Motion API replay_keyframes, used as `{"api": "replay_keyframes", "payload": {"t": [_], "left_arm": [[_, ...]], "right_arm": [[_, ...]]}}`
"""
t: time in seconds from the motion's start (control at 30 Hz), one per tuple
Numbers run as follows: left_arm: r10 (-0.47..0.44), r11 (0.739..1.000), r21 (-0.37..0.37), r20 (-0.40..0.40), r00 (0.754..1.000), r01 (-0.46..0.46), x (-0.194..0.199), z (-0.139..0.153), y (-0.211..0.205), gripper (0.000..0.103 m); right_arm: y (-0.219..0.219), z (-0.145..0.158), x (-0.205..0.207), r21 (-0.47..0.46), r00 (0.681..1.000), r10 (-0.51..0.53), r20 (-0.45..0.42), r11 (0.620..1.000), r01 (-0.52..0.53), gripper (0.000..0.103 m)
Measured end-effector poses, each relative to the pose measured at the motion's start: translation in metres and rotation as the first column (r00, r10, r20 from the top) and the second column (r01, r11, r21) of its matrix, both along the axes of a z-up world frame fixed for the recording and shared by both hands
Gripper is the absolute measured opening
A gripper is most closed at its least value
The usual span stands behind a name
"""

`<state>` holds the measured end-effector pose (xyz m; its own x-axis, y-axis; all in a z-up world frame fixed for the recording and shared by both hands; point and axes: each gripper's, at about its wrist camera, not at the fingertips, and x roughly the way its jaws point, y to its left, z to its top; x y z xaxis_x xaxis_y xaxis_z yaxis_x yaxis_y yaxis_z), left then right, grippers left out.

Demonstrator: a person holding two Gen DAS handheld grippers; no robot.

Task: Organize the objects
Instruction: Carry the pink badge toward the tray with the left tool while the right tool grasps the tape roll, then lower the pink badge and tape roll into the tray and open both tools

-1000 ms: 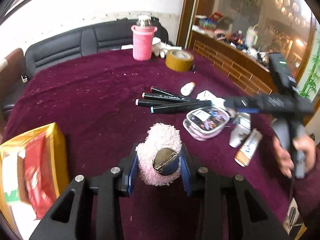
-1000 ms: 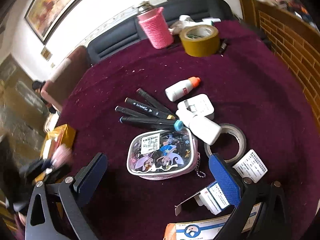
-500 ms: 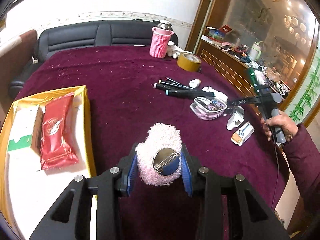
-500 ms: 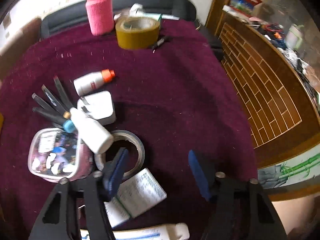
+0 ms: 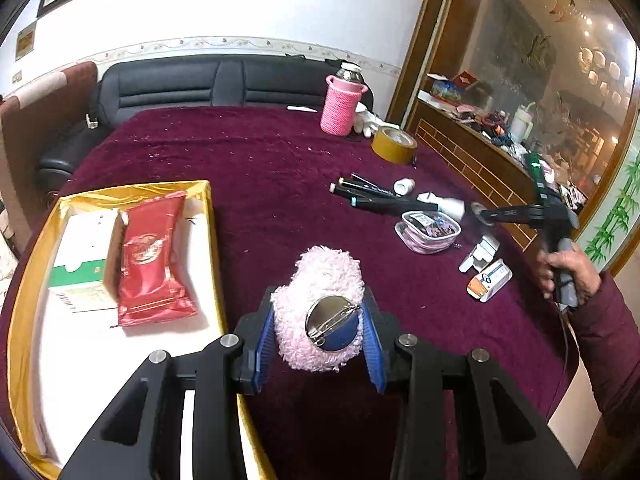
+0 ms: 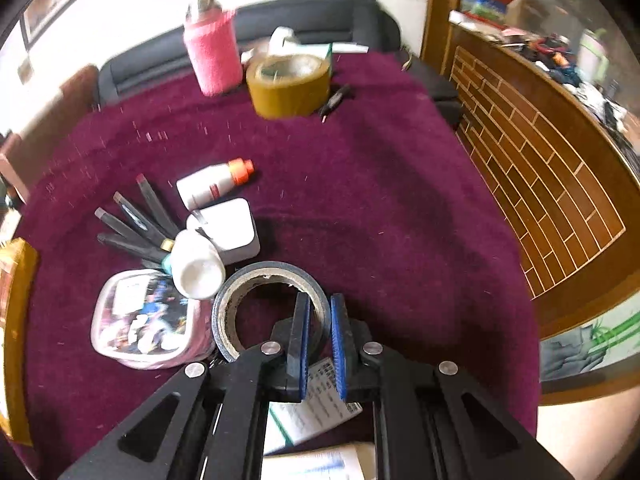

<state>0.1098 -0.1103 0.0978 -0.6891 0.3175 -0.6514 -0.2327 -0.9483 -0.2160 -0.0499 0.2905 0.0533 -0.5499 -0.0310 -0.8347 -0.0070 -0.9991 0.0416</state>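
Two hand-held grippers, left (image 5: 318, 330) clamping pink plush brooch (image 5: 320, 312), right (image 6: 319, 322) pinching black tape roll (image 6: 272, 308)

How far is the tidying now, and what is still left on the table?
Done: a red packet and a white-green box lie in the gold tray. In hand: the left gripper holds a pink fluffy badge; the right gripper has shut on the grey tape roll. Left: markers, clear pouch, white bottles.

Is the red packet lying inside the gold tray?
Yes, the red packet lies flat inside the gold tray, right next to a white and green box.
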Motion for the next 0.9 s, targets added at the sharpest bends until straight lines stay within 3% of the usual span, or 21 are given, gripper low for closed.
{"api": "replay_keyframes", "payload": {"t": [0.17, 0.4, 0.57, 0.77, 0.9], "left_arm": [[0.089, 0.996, 0.001, -0.017, 0.996, -0.089, 0.016, 0.005, -0.036, 0.037], [0.303, 0.952, -0.053, 0.017, 0.953, -0.302, 0.035, 0.002, -0.120, 0.037], [0.360, 0.927, -0.126, 0.047, 0.932, -0.352, 0.030, -0.007, -0.153, 0.037], [0.346, 0.928, -0.192, 0.136, 0.928, -0.318, -0.001, -0.037, -0.168, 0.037], [0.347, 0.929, -0.206, 0.192, 0.918, -0.308, -0.024, -0.051, -0.180, 0.037]], "right_arm": [[-0.010, 0.040, 0.033, -0.071, 0.996, 0.021, -0.088, 0.997, -0.027, 0.010], [-0.109, 0.073, 0.060, -0.161, 0.962, 0.232, -0.141, 0.954, -0.254, 0.011], [-0.213, 0.071, 0.074, -0.204, 0.899, 0.420, -0.124, 0.876, -0.437, 0.011], [-0.339, 0.045, 0.096, -0.216, 0.800, 0.597, -0.060, 0.775, -0.594, 0.011], [-0.398, 0.020, 0.112, -0.199, 0.749, 0.663, 0.003, 0.734, -0.649, 0.011]]}}
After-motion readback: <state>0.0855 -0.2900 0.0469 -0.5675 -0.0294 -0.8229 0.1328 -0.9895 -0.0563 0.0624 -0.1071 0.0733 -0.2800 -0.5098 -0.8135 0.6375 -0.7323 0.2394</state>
